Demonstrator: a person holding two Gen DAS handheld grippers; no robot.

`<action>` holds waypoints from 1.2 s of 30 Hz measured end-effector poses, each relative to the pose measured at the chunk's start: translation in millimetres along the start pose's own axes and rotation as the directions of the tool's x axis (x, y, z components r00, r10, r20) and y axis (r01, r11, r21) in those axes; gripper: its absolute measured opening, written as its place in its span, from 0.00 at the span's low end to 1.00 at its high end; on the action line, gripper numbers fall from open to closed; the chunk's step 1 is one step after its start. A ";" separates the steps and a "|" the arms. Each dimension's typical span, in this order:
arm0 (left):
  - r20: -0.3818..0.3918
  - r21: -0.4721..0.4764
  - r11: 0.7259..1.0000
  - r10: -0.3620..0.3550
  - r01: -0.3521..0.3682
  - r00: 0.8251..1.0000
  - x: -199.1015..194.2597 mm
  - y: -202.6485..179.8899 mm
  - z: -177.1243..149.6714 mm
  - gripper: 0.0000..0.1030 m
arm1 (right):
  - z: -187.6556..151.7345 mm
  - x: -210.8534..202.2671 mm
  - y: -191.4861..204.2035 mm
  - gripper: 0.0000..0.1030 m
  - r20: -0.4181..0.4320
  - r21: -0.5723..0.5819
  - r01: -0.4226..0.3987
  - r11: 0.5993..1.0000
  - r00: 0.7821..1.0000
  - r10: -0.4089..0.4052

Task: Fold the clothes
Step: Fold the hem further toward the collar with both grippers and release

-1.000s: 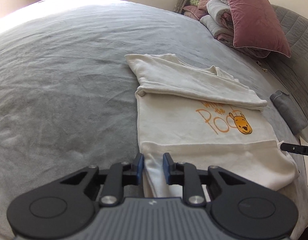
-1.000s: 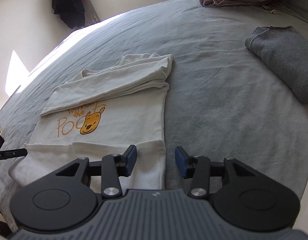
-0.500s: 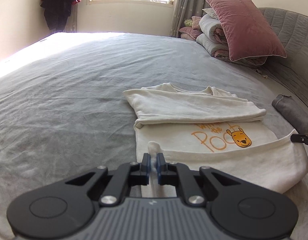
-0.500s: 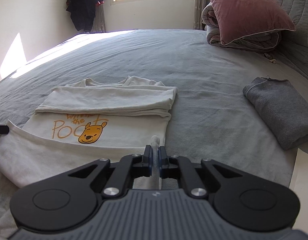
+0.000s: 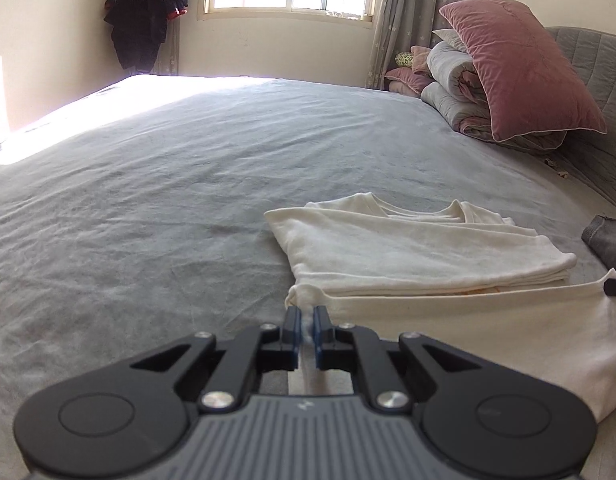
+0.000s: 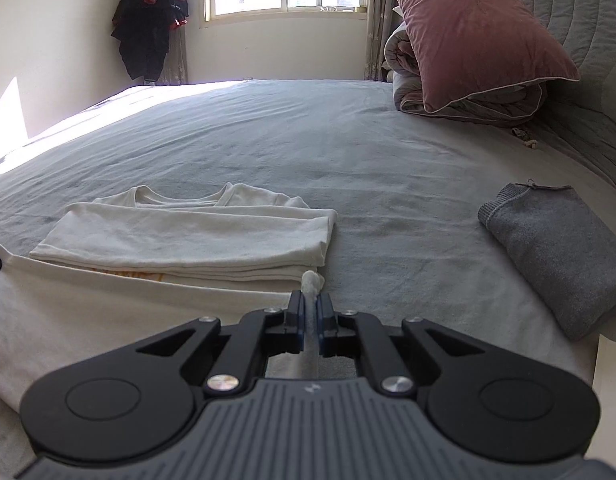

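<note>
Pinching shirt (image 5: 447, 256) hem corners, both hand-held grippers; bed (image 5: 168, 184) beyond.

- The T-shirt's (image 5: 419, 256) orange print (image 6: 132, 275) is showing only as a thin strip; the lifted near edge and the folded part above are hiding the rest.
- The grey folded garment (image 5: 605, 240) is being cut off by the left view's right edge.
- The right tongs (image 5: 615, 287) are showing only their dark tip at that same edge.
- The hanging dark coat's (image 6: 152, 20) details are staying too dim to tell.
</note>
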State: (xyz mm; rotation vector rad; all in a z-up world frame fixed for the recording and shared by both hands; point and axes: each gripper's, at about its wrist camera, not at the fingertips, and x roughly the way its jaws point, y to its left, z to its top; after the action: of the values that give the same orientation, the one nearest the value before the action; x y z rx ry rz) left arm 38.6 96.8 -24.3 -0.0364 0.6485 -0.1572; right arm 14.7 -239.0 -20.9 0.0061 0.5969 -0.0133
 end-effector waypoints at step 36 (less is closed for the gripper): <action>0.006 0.102 0.995 -0.003 0.002 1.000 37.2 -19.4 -11.8 0.11 | -4.3 44.0 30.1 0.37 -0.060 0.048 -0.048 0.998 0.997 0.051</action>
State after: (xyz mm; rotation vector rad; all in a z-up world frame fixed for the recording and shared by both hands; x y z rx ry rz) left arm 58.2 71.9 -54.4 0.0604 0.6338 -0.1922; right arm 49.1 -209.4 -49.0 0.0667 0.6578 0.0209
